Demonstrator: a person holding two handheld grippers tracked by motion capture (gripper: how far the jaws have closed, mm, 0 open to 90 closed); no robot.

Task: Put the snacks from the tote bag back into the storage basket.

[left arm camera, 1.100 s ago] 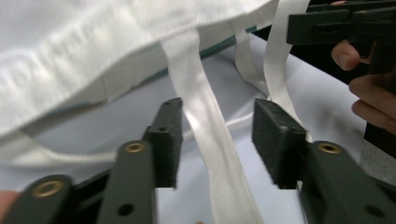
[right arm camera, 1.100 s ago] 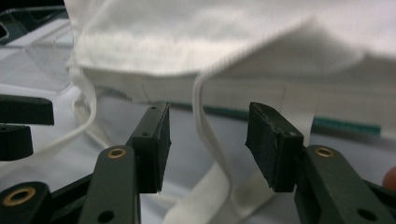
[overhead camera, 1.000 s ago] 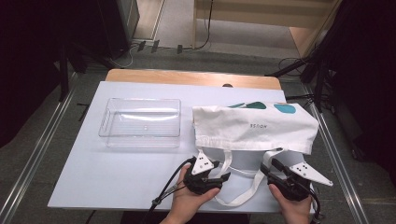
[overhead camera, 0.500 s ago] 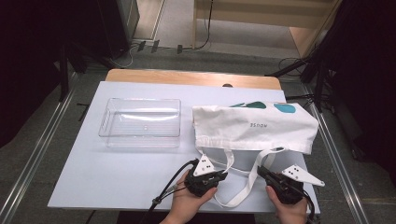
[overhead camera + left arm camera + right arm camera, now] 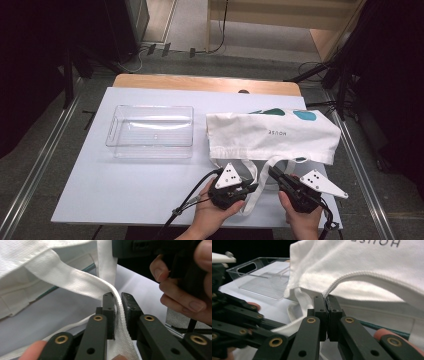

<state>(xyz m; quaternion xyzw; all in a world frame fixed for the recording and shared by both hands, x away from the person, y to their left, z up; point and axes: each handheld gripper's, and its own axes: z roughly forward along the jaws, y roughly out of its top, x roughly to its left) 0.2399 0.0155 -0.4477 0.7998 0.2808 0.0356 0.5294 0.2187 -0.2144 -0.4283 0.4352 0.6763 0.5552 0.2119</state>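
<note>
A white cloth tote bag [image 5: 272, 135] lies flat on the right half of the white table [image 5: 140, 190], its two straps trailing toward me. My left gripper [image 5: 254, 186] points right and is shut on one strap [image 5: 82, 282], which runs up between the jaws of the left gripper [image 5: 118, 296]. Those jaws have just been opening a little, with the strap still pinched between them. My right gripper [image 5: 273, 171] points up and left. In its own view the right gripper [image 5: 326, 298] is shut tight on the stitched edge of the other strap [image 5: 367, 275].
A clear plastic tray [image 5: 150, 131] stands left of the bag, also seen as the tray [image 5: 262, 277] in the right gripper view. A wooden board [image 5: 205, 82] borders the table's far edge. Cables lie on the floor beyond. The two hands are close together at the table's front.
Both grippers stood open beside the straps a second ago; both have since closed on them. The right hand has shifted slightly left and up, lifting its strap.
</note>
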